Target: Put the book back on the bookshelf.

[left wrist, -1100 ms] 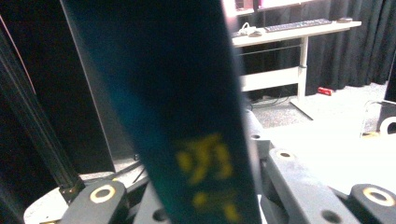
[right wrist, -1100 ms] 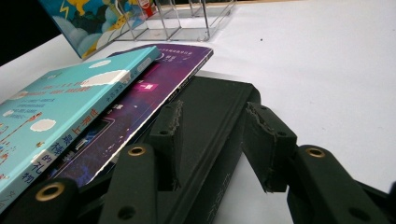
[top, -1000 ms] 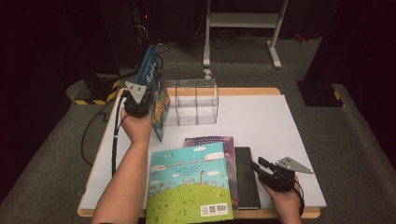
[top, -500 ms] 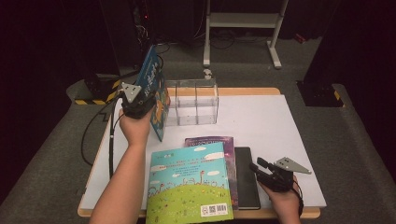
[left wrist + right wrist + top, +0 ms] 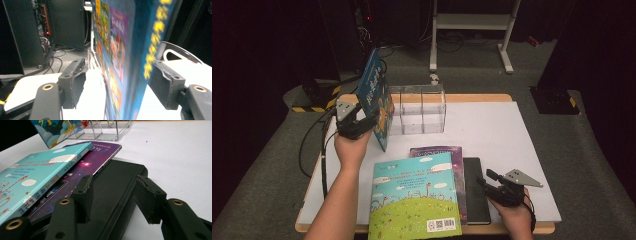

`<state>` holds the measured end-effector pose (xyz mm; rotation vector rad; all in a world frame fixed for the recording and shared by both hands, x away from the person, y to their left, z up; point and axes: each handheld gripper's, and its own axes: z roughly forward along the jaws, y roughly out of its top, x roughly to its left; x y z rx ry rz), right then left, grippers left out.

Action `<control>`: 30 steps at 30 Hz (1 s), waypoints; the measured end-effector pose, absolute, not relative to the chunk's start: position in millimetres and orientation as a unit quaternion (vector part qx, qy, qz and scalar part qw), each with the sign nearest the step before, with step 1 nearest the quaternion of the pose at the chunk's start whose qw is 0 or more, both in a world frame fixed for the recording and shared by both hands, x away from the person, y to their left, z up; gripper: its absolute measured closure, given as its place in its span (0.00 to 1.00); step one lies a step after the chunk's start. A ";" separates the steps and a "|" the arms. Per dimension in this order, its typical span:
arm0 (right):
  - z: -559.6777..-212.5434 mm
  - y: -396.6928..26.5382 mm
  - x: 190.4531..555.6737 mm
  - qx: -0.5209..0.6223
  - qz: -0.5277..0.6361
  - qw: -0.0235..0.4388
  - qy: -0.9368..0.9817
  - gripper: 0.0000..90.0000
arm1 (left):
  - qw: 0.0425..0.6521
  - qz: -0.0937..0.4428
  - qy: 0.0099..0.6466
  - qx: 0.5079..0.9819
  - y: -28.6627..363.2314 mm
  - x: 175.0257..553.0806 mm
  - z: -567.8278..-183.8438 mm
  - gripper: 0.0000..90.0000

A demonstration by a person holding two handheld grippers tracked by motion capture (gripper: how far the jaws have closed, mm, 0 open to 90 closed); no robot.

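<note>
Blue picture book [image 5: 374, 102] was stood on edge, tilted against the clear rack [image 5: 418, 109], between the jaws of the left gripper [image 5: 362, 122], which had just been opening and were parted off its covers. Right gripper [image 5: 488, 182], jaws apart, was held at the black book [image 5: 476, 192].

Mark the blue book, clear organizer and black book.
blue book [image 5: 375, 95], high view, upright front cover
clear organizer [image 5: 418, 109], high view, front wall
black book [image 5: 476, 190], high view, middle of cover

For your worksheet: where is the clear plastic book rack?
In the high view, the clear plastic book rack stands at the table's far edge, left of centre, beside the tilted blue picture book.
</note>
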<state>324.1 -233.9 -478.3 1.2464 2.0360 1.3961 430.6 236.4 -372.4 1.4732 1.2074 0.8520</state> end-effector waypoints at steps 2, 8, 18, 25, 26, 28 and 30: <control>-478.5 -233.5 324.0 0.442 0.494 0.188 0.725 0.54 | 0.504 0.348 0.499 0.613 237.6 425.9 -373.7 0.35; -478.9 -231.6 323.7 0.440 0.490 0.189 0.728 0.54 | 0.504 0.337 0.492 0.625 242.9 407.8 -380.0 0.35; -478.2 -229.6 323.1 0.431 0.490 0.191 0.734 0.54 | 0.479 0.275 0.501 0.667 257.1 372.6 -423.1 0.36; -477.9 -225.7 322.1 0.425 0.486 0.191 0.739 0.52 | 0.447 0.232 0.517 0.692 261.9 345.3 -454.9 0.36; -478.0 -225.4 322.2 0.426 0.485 0.190 0.740 0.52 | 0.441 0.216 0.525 0.695 262.0 340.3 -460.1 0.36; -477.2 -224.8 322.3 0.430 0.483 0.186 0.740 0.51 | 0.429 0.196 0.531 0.704 259.7 330.8 -470.4 0.35; -474.2 -223.2 321.4 0.432 0.483 0.187 0.738 0.51 | 0.427 0.177 0.531 0.711 256.2 320.5 -480.2 0.33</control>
